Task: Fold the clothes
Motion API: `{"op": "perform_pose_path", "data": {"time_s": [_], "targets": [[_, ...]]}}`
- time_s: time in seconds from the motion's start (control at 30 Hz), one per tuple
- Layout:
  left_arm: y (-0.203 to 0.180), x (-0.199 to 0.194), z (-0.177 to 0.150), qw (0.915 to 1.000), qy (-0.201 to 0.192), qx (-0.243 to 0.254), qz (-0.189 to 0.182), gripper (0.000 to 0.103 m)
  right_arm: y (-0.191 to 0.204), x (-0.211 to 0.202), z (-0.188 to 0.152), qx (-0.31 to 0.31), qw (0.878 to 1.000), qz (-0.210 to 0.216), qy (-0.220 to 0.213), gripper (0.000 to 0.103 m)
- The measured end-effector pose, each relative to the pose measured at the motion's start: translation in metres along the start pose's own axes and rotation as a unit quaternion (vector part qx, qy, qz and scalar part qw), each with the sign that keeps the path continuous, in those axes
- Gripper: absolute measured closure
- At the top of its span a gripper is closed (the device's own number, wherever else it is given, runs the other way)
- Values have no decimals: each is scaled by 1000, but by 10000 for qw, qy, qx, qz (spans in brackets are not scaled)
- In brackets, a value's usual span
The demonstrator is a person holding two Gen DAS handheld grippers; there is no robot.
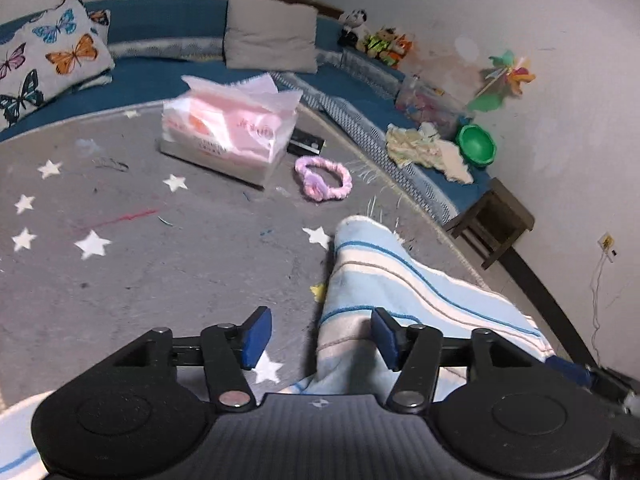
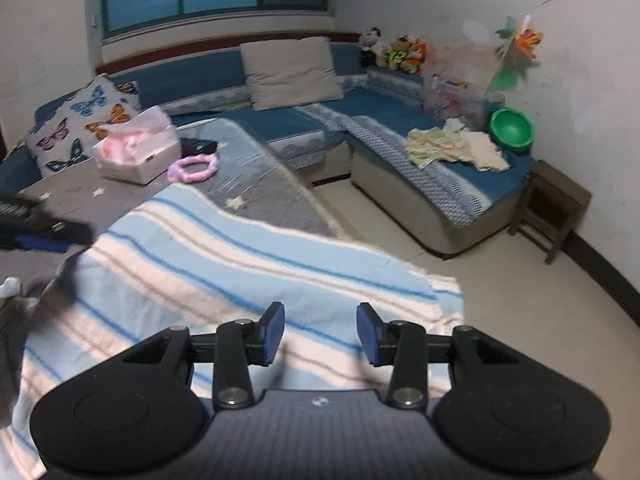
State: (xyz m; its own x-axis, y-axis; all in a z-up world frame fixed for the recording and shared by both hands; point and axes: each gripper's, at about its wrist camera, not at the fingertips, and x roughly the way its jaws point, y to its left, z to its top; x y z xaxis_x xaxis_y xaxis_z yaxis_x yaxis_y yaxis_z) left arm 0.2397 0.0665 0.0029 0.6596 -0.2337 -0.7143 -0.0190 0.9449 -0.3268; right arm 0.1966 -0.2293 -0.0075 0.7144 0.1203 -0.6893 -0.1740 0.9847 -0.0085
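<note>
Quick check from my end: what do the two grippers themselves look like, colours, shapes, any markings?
Both look identical. The left gripper and the right gripper each have a matte black ribbed body with two round housings, black linkage arms with silver pivot bolts, and two fingers with blue pads. A small round emblem sits at the centre of each body. No cables or sleeves show.

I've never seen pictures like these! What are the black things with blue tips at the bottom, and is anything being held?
Those are two grabbing tools, one in each of a person's hands. Each has a small camera looking forward along its two fingers, so you get one picture per tool.

The left gripper and the right gripper both stand open. Nothing is pinched right now.

Under them lies a striped blue-and-white cloth, the thing to fold. It rests on a grey star-patterned table cover, hanging partly over its edge. Farther back sit a pink tissue box and a fluffy pink hair band. Behind is a blue sofa with cushions.
</note>
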Motion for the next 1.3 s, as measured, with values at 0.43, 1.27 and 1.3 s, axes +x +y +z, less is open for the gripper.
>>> {"op": "perform_pose_path", "data": {"time_s": [0.43, 1.27, 1.3], "targets": [[-40, -36, -25, 9885, -741, 1132, -678, 99, -22, -3, -15, 347, 9993, 41, 134, 55], [-43, -16, -33, 9748, -372, 2192, -165, 47, -15, -14, -26, 508, 9974, 499, 141, 25], [-40, -9, -31, 9759, -271, 2158, -176, 47, -15, -14, -28, 501, 9974, 500, 159, 24]]}}
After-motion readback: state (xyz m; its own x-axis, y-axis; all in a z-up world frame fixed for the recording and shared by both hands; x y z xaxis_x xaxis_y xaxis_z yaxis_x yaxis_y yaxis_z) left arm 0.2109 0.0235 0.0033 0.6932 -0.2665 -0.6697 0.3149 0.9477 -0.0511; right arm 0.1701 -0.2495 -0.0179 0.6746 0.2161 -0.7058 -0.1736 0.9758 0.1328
